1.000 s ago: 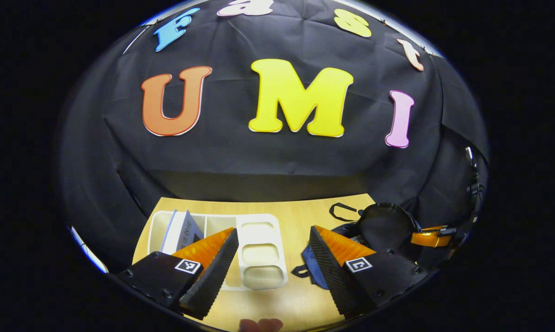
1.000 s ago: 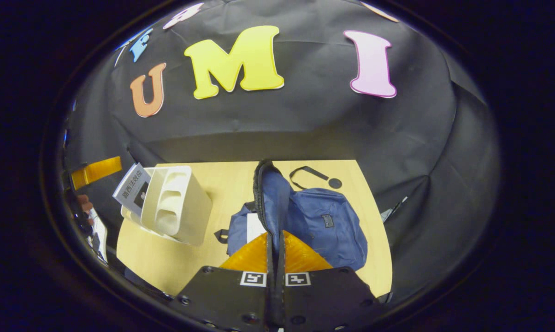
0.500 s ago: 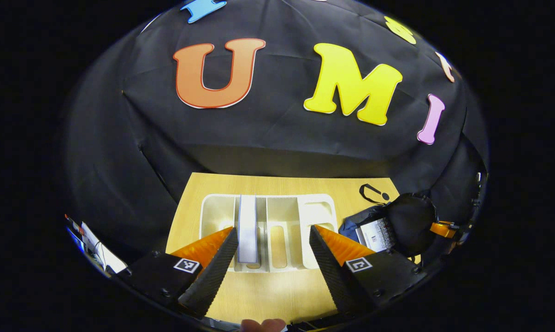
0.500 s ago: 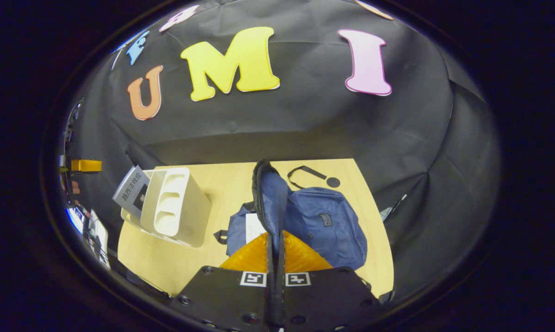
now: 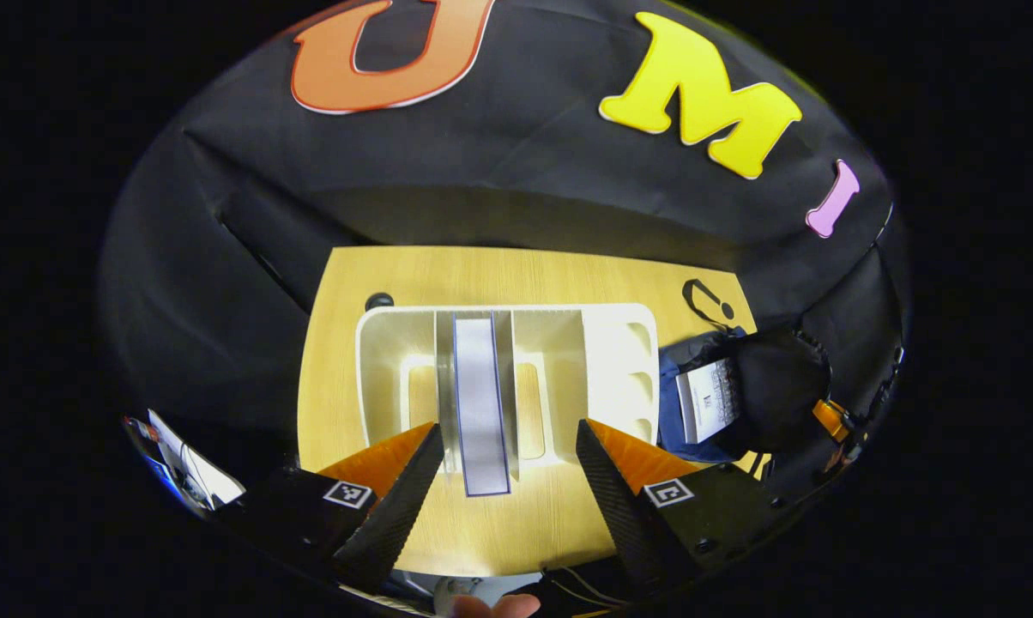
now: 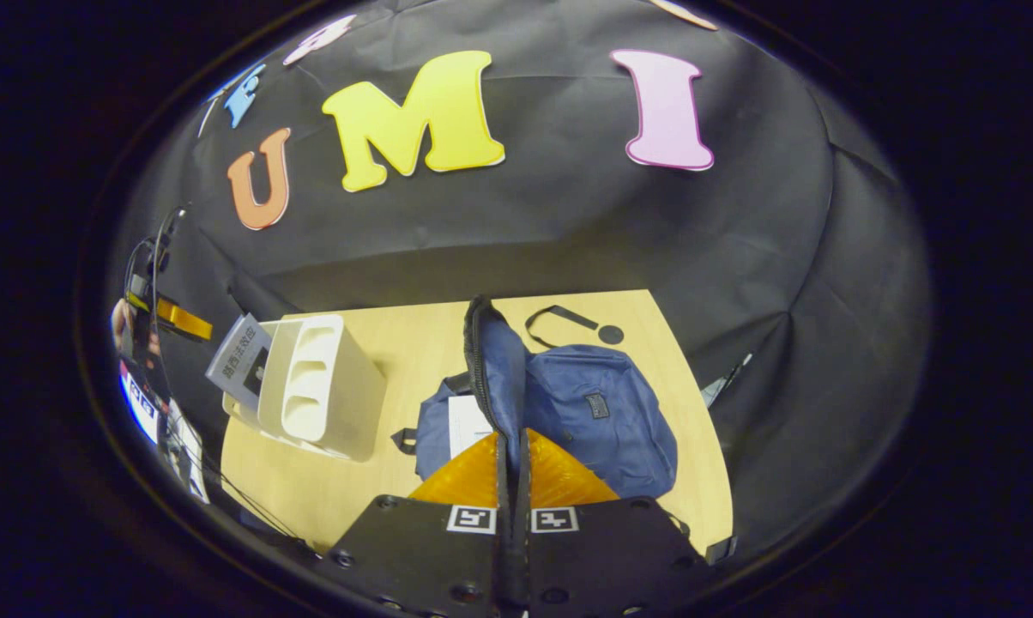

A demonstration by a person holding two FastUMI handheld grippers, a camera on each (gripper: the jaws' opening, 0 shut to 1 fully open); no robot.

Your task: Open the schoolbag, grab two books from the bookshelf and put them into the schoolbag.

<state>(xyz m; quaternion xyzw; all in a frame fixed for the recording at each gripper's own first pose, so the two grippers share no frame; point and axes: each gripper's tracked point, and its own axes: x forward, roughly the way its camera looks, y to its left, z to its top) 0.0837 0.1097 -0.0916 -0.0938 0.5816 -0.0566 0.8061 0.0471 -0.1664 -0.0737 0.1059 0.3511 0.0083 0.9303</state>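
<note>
Schoolbag [image 6: 598, 421] lies on the counter [image 6: 413, 343] toward its right edge, and we hold its zippered flap [image 6: 492, 369] lifted with the right gripper [image 6: 513, 481], whose fingers are pressed together on the flap's rim. One book [image 5: 707, 399] already shows inside the open mouth in the left gripper view, so by our reckoning the second book is the step in hand.

That second book [image 5: 480, 402] stands upright in a middle slot of the white bookshelf [image 5: 619, 322], which sits near the counter's left edge, well apart from the bag. Our left gripper [image 5: 508, 481] hangs above it with its fingers spread wide, the book's edge lying between them but nearer the left finger, and touching neither.

To do this well, we should centre the fingers over the book's exposed edge before coming down, so that both meet the covers squarely and neither catches a slot divider. We should close on the book alone, then lift straight out along the slot; a tilted pull would likely drag or tip the light shelf. Meanwhile the right gripper should hold the flap high, leaving the mouth wide enough for the book to slide in beside the first.
</note>
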